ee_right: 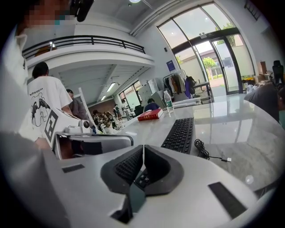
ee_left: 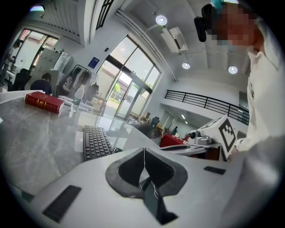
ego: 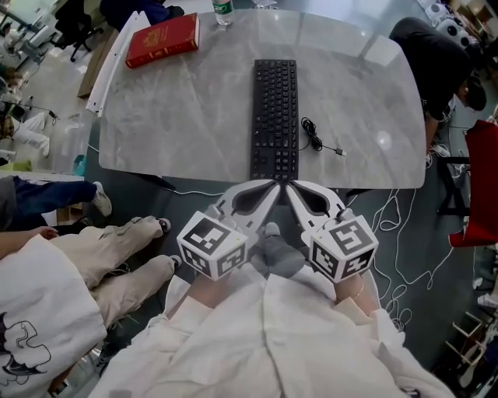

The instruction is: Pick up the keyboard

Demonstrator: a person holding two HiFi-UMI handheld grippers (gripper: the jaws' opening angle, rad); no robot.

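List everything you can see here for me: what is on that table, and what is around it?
table: one, pale grey marble, in front of the person
keyboard: one, black, middle of the table, running lengthwise away from the person
cable: one, black, coiled on the table just right of the keyboard
book: one, red, far left corner of the table
bottle: one, clear with a green label, far edge of the table
seated bystander: one, beige trousers, left of the table
second bystander: one, dark clothes, right of the table
left gripper: one, white, jaws shut and empty, close to the keyboard's near end
right gripper: one, white, jaws shut and empty, beside the left one
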